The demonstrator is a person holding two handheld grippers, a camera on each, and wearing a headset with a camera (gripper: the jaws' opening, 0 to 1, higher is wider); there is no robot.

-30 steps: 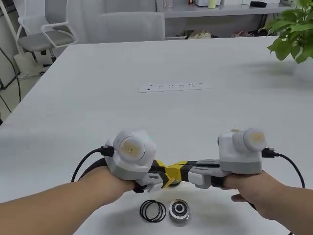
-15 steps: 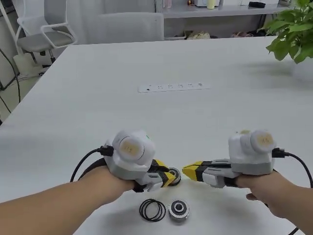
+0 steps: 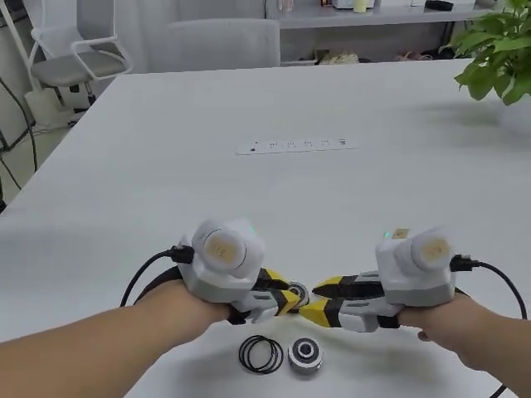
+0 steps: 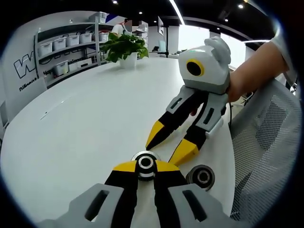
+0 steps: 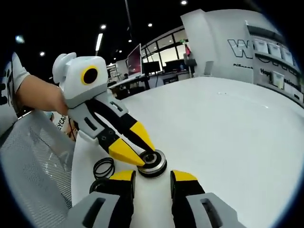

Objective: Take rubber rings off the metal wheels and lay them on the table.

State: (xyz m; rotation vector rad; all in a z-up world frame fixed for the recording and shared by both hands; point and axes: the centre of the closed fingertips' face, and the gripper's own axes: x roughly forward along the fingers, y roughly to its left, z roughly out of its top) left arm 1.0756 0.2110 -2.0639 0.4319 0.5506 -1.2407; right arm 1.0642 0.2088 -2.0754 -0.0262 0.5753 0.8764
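A big white surface [image 3: 249, 99] is stretching across an office room. A white power strip [image 3: 299, 146] is lying far out on it, a green plant [image 3: 496, 58] is leaning in at the far right, and a white chair [image 3: 79, 54] is standing at the far left. Near the person, the left hand-held gripper [image 4: 145, 168] is squeezing a small metal wheel [image 5: 153, 163] between its yellow tips. The right hand-held gripper [image 5: 153, 177] is facing it with its jaws spread apart and nothing in them, and its tips are sitting just beside the wheel's edge. The wheel is round and shiny, with a dark band going around its rim. That band is probably a rubber ring waiting to come off. To do this well, the left side should be gripping hard so the smooth metal is not slipping or spinning. One right tip should be hooking under the soft band and peeling it sideways, not yanking. Rubber is stretchy and can snap back or fly off, so going slowly is best. Nearer the person, thin black rubber rings [image 3: 260, 354] are lying in a loose pile, looping over each other. A second wheel [image 3: 305, 354] is resting flat just to their right.
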